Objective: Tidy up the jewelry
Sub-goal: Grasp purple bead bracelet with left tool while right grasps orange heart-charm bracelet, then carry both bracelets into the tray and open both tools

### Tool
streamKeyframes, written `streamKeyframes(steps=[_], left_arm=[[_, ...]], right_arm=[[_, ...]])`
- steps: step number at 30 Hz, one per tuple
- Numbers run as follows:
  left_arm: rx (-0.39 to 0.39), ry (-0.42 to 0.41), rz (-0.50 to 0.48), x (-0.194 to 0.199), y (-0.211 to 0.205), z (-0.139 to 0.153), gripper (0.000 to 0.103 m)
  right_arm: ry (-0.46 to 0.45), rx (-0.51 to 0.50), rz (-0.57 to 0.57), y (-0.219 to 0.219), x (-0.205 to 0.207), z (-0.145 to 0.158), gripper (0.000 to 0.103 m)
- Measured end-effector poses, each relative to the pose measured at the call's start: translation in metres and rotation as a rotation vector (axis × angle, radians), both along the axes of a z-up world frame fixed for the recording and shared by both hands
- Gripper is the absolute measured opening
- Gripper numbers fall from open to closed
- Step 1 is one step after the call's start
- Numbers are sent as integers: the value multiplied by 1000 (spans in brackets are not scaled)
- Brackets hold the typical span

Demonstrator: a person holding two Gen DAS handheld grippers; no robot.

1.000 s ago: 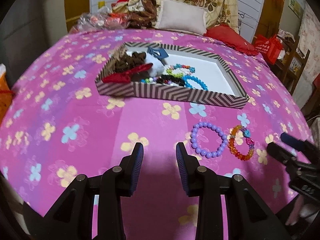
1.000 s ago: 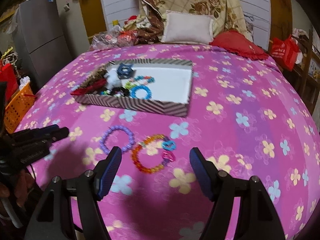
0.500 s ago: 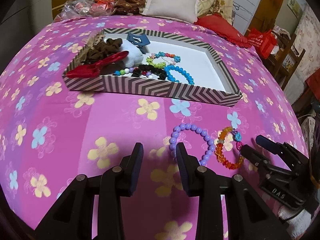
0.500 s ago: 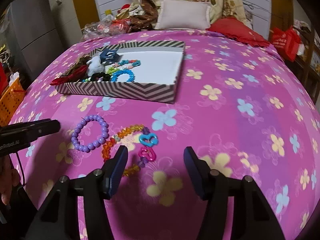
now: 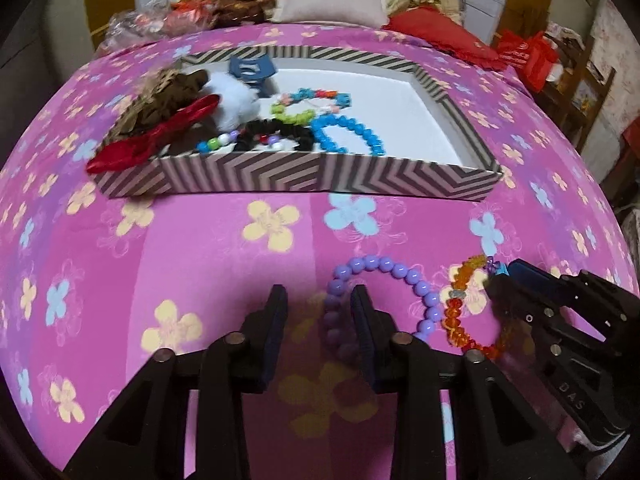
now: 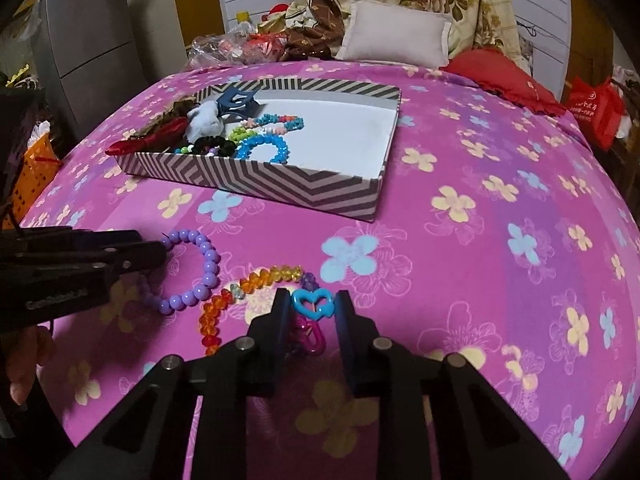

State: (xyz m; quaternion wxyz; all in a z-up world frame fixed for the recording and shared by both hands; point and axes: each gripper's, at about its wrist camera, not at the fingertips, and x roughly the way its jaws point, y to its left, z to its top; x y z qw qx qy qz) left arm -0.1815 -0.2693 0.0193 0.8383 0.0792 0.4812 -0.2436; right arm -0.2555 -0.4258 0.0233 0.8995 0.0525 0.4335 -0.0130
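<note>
A purple bead bracelet [image 5: 404, 276] [image 6: 200, 276] lies on the pink flowered bedspread. Its left arc sits between the jaws of my left gripper [image 5: 319, 312] [image 6: 160, 248], which are closing with a gap still on the left side. Beside it lies an orange bead bracelet [image 5: 456, 320] [image 6: 256, 280] with a blue heart charm [image 6: 312, 304] and a pink charm. My right gripper [image 6: 313, 308] [image 5: 500, 276] is closing on the blue heart, and its pads touch both sides of the charm. Beyond both stands the striped box [image 5: 280, 176] [image 6: 280, 184].
The box holds hair ties, a blue clip [image 5: 252, 68], a blue bead bracelet [image 5: 348, 136] and other beads at its left end; its right half is bare white. Pillows [image 6: 396, 36] and bags lie at the bed's head. An orange basket [image 6: 32, 172] stands off the left side.
Both grippers came down and forward to the bracelets. The left jaws narrowed around the purple beads, and the right jaws went from wide apart to pinching the blue heart.
</note>
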Motion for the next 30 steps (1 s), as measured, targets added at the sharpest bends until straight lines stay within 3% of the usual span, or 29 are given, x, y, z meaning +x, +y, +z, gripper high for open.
streamKeyframes(steps=[1, 6, 13, 30], left_arm=[[-5, -3, -15, 0, -1, 0, 13], [-57, 33, -49, 3, 5, 3, 13], [-105, 2, -63, 4, 18, 30, 13], [-98, -135, -44, 37, 28, 106, 13]], right_arm=[[-7, 6, -1, -1, -1, 2, 22], [-49, 9, 8, 0, -6, 22, 22], [-102, -10, 35, 6, -7, 56, 22], [-176, -69, 61, -1, 43, 110, 23]])
